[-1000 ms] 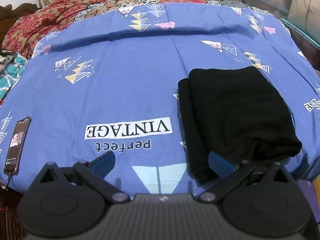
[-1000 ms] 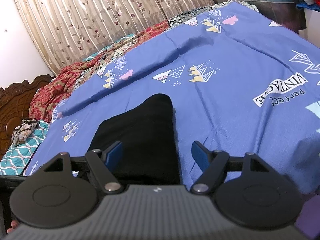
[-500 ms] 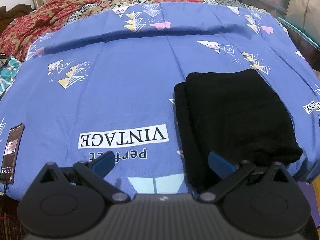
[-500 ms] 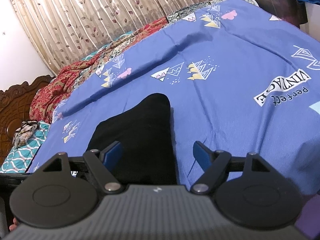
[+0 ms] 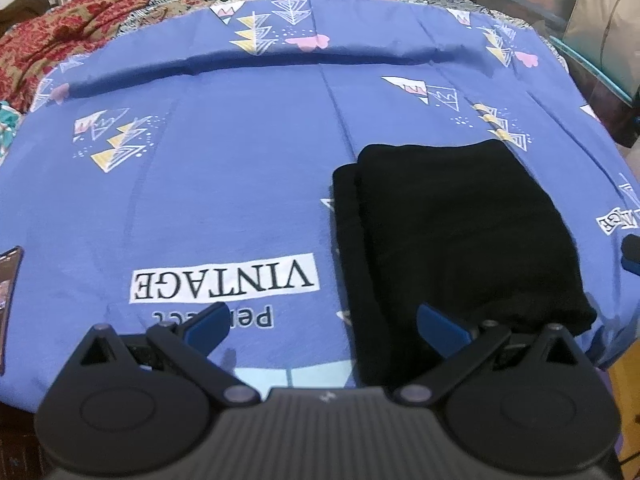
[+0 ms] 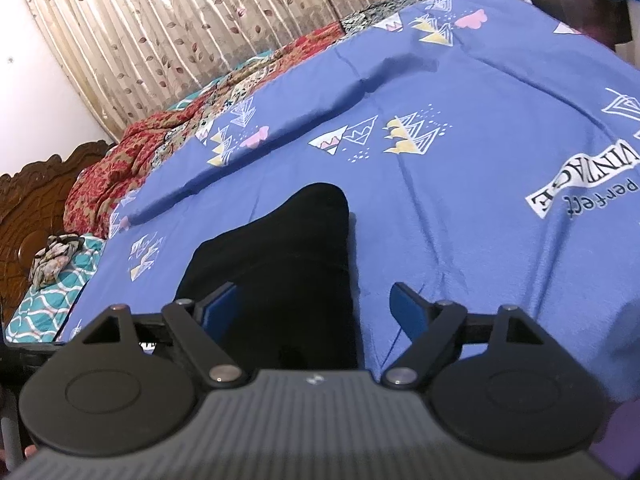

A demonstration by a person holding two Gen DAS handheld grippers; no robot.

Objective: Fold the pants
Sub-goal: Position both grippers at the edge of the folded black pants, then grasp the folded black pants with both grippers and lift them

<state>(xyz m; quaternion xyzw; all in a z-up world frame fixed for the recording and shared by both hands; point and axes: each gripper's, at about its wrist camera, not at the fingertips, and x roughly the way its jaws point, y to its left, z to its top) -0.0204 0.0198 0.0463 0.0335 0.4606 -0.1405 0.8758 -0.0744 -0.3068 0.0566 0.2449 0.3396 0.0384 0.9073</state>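
The black pants (image 5: 452, 232) lie folded into a compact stack on the blue printed bedsheet (image 5: 224, 184), near the bed's front right edge. My left gripper (image 5: 324, 322) is open and empty, hovering at the front edge just left of the stack; its right finger overlaps the pants' near corner. In the right wrist view the pants (image 6: 288, 256) lie straight ahead. My right gripper (image 6: 312, 304) is open and empty, its jaws spread above the near end of the stack. A blue tip of the right gripper shows at the left view's right edge (image 5: 633, 254).
A phone (image 5: 7, 300) lies at the sheet's left edge. A red patterned blanket (image 5: 60, 36) is bunched at the head of the bed. A carved wooden headboard (image 6: 36, 200), a teal pillow (image 6: 56, 296) and curtains (image 6: 224, 20) are behind. Storage boxes (image 5: 580, 12) stand at the right.
Both grippers stay open and empty. The left view has moved slightly forward and to the right over the bed; the phone has slid toward the left edge. The pants have not moved.
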